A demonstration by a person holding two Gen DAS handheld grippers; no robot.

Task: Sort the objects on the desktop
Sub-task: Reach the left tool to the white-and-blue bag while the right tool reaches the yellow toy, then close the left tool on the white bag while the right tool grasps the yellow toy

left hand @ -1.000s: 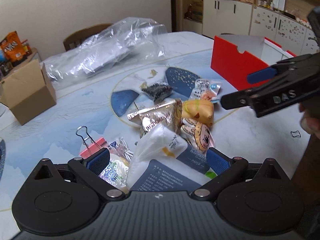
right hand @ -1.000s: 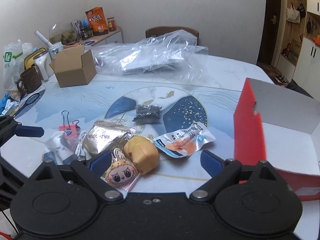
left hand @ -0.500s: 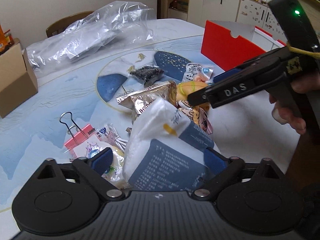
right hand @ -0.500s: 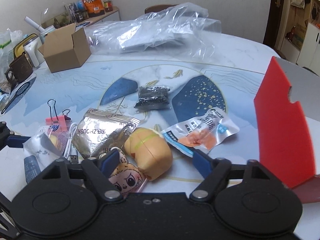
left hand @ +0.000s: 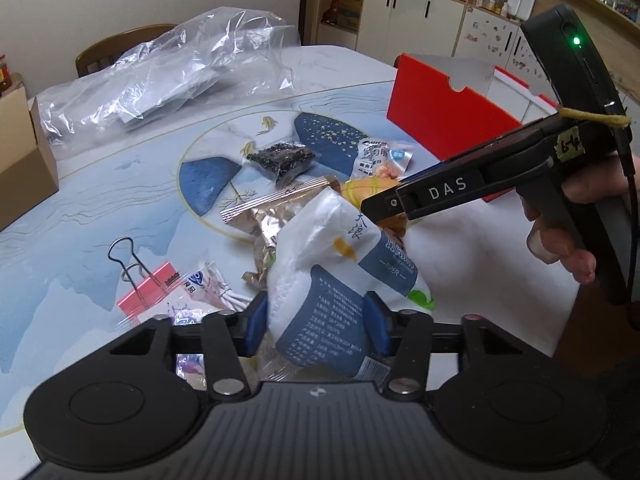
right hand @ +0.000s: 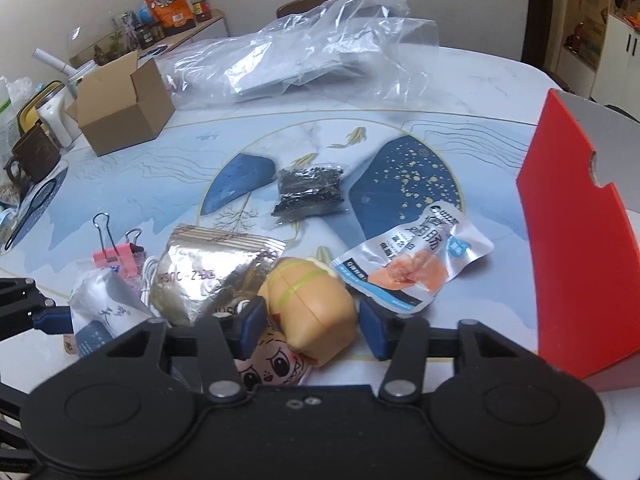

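My left gripper [left hand: 316, 326] is shut on a white and blue tissue pack [left hand: 336, 280], which also shows in the right wrist view [right hand: 100, 312]. My right gripper [right hand: 312, 326] has its jaws closed around a tan plush toy [right hand: 316, 306] that lies over a doll-face figure [right hand: 272, 364]. A silver foil snack bag [right hand: 208, 272], a sausage packet [right hand: 416, 260], a black bead packet [right hand: 308, 192], a pink binder clip [right hand: 116, 258] and a white cable packet [left hand: 208, 288] lie on the table.
An open red box [right hand: 576, 240] stands at the right. A cardboard box [right hand: 124, 108] and a crumpled clear plastic bag [right hand: 304, 60] lie at the far side. A brown mug [right hand: 32, 156] stands at the left edge.
My left gripper closed on the tissue pack and lifted it. My right gripper moved down and forward and closed around the tan plush toy.
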